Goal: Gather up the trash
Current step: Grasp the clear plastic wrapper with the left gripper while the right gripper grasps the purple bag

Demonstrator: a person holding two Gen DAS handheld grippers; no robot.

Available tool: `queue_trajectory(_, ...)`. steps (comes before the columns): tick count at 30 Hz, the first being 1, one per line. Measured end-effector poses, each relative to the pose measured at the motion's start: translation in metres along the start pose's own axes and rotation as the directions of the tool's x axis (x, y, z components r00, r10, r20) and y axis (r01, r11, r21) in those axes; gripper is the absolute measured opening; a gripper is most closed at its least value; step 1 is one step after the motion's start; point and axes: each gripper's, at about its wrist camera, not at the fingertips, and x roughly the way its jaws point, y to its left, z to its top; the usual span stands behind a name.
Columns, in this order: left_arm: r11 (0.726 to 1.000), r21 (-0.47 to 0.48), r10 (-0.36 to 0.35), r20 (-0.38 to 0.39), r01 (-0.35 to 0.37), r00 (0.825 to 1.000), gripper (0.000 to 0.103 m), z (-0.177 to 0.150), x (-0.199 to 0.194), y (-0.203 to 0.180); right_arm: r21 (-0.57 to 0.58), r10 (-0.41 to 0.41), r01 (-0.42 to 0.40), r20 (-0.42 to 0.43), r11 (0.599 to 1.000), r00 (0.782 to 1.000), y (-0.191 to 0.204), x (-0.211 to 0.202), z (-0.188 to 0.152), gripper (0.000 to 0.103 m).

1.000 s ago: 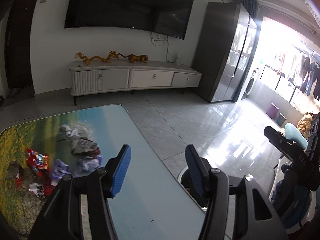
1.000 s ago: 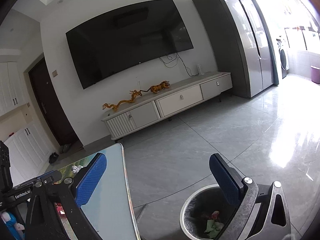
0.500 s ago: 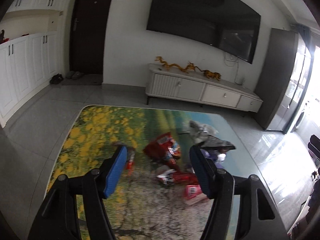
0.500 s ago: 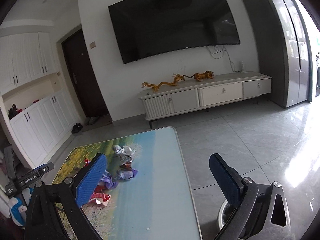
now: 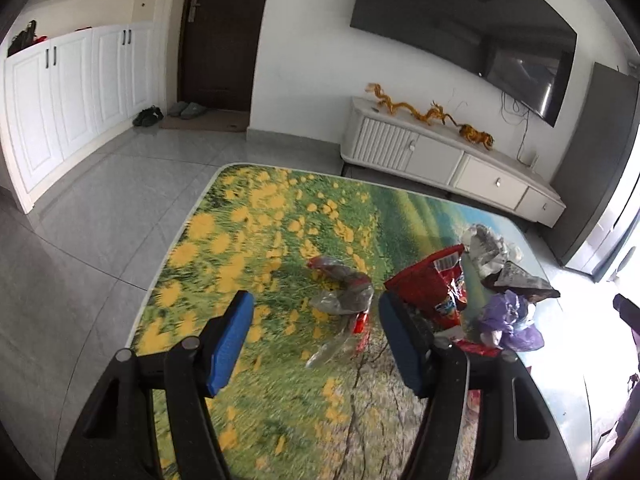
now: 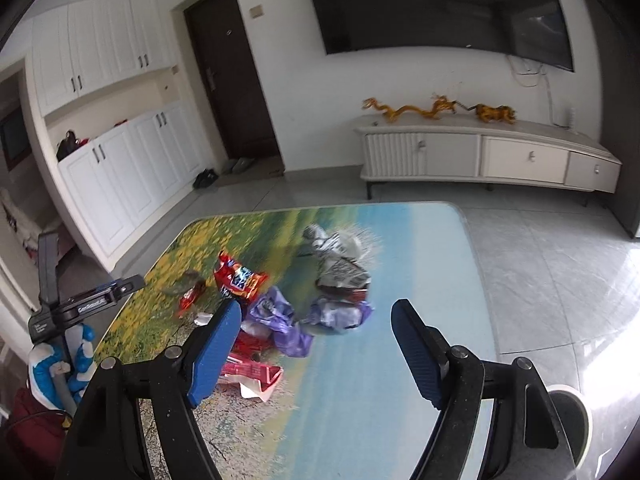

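Observation:
A pile of trash lies on the flower-print table (image 5: 240,240). In the left wrist view a crumpled clear wrapper with red ends (image 5: 344,292) lies just ahead of my left gripper (image 5: 315,302), which hangs open above the table. A red snack bag (image 5: 428,284), a purple wrapper (image 5: 508,316) and a silver wrapper (image 5: 488,248) lie to its right. In the right wrist view my right gripper (image 6: 316,308) hovers over the purple wrappers (image 6: 340,312). Its jaws are closing and the pads press on nothing. The red snack bag (image 6: 240,276) lies beyond its left finger.
A white round bin (image 6: 572,412) stands on the floor off the table's right edge. The left gripper's black body (image 6: 80,304) shows at the table's left side. A red-white packet (image 6: 248,372) lies near the front. A white TV cabinet (image 6: 480,156) stands at the far wall.
Both views swung left, from the bin and bare floor to the trash pile. The left gripper came down close to the clear wrapper. The right jaws stand narrower than before.

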Motion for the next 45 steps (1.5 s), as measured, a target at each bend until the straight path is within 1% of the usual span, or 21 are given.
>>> queue_trajectory(7,0.999,0.032,-0.005,-0.052,0.006,0.999,0.063,0.004,0.044,-0.016,-0.061,0.087,-0.094,-0.104,0.994,0.991,0.023,0.067,0.003,0.076)
queue_trajectory(11,0.999,0.039,-0.012,-0.078,0.015,0.997,0.063,0.004,0.063,-0.021,-0.088,0.112,-0.126,-0.152,0.988,0.982,0.033,0.102,0.002,0.076)
queue_trajectory(13,0.999,0.043,-0.009,-0.089,0.013,0.996,0.057,0.004,0.070,-0.023,-0.090,0.123,-0.140,-0.174,0.986,0.977,0.035,0.116,-0.001,0.076)
queue_trajectory(16,0.999,0.051,-0.007,-0.107,0.012,0.994,0.052,0.002,0.079,-0.025,-0.103,0.126,-0.149,-0.202,0.983,0.971,0.038,0.131,-0.005,0.076)
queue_trajectory(18,0.999,0.049,-0.009,-0.121,0.015,0.993,0.048,0.000,0.084,-0.026,-0.104,0.128,-0.154,-0.216,0.983,0.968,0.038,0.136,-0.008,0.073)
queue_trajectory(20,0.999,0.044,-0.013,-0.134,0.020,0.991,0.043,-0.002,0.087,-0.026,-0.105,0.127,-0.154,-0.228,0.982,0.965,0.038,0.143,-0.011,0.067)
queue_trajectory(21,0.999,0.043,-0.019,-0.138,0.025,0.990,0.038,-0.003,0.088,-0.026,-0.105,0.126,-0.153,-0.234,0.983,0.964,0.038,0.145,-0.012,0.064)
queue_trajectory(22,0.999,0.044,-0.025,-0.138,0.031,0.990,0.033,-0.003,0.088,-0.026,-0.103,0.125,-0.154,-0.242,0.983,0.962,0.037,0.148,-0.011,0.060)
queue_trajectory(23,0.998,0.041,-0.042,-0.144,0.048,0.989,0.031,-0.003,0.088,-0.026,-0.099,0.127,-0.156,-0.249,0.983,0.960,0.035,0.149,-0.012,0.056)
queue_trajectory(24,0.997,0.034,-0.058,-0.148,0.064,0.987,0.026,-0.003,0.088,-0.025,-0.095,0.128,-0.157,-0.258,0.983,0.958,0.034,0.151,-0.014,0.053)
queue_trajectory(25,0.997,0.027,-0.068,-0.153,0.073,0.986,0.021,-0.003,0.088,-0.025,-0.091,0.131,-0.159,-0.258,0.983,0.957,0.033,0.151,-0.015,0.052)
queue_trajectory(28,0.996,0.023,-0.079,-0.156,0.084,0.985,0.017,-0.006,0.081,-0.025,-0.083,0.128,-0.152,-0.242,0.985,0.962,0.033,0.146,-0.014,0.048)
queue_trajectory(31,0.995,0.045,-0.082,-0.130,0.089,0.988,0.016,-0.007,0.062,-0.028,-0.077,0.136,-0.155,-0.207,0.985,0.969,0.034,0.133,-0.009,0.044)
queue_trajectory(36,0.993,0.074,-0.085,-0.068,0.090,0.994,0.016,-0.006,0.023,-0.034,-0.065,0.148,-0.158,-0.135,0.985,0.980,0.035,0.098,-0.002,0.044)
queue_trajectory(41,0.990,0.091,-0.103,-0.021,0.105,0.994,0.016,-0.005,-0.015,-0.042,-0.054,0.157,-0.160,-0.066,0.986,0.985,0.035,0.057,0.002,0.043)
queue_trajectory(45,0.985,0.127,-0.117,0.021,0.113,0.993,0.016,-0.009,-0.047,-0.055,-0.019,0.161,-0.161,-0.004,0.987,0.987,0.027,0.019,-0.002,0.043)
